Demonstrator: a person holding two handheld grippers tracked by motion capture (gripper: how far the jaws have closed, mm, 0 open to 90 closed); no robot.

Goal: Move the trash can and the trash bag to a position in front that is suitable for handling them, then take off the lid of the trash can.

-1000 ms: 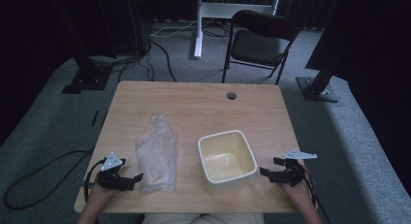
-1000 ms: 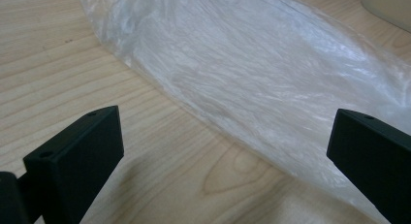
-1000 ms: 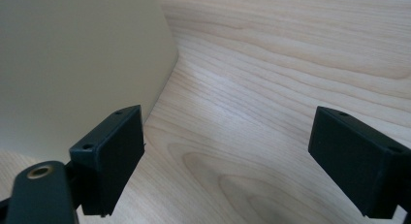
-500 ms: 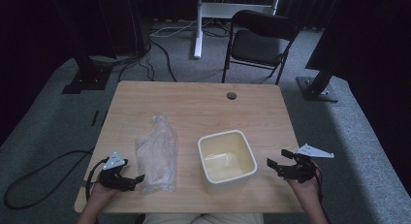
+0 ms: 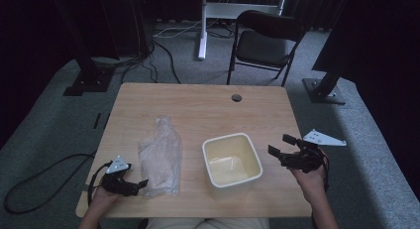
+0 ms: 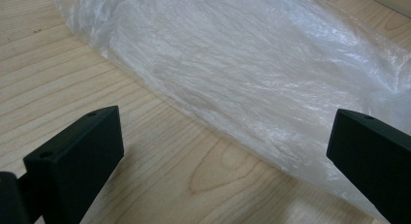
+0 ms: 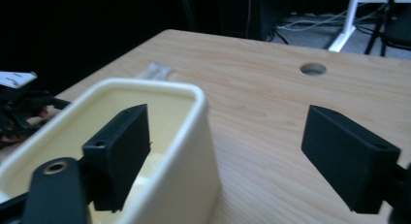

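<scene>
The clear plastic bag (image 5: 160,157) lies flat on the left half of the counter (image 5: 208,110), just left of the cream tub (image 5: 231,163). My left gripper (image 5: 134,185) rests low at the bag's near left corner, its fingers (image 6: 77,156) spread wide with nothing between them, one by the film's edge. My right gripper (image 5: 280,145) hangs beside the tub's right wall, fingers (image 7: 121,151) wide apart though just closing slightly, and empty
</scene>
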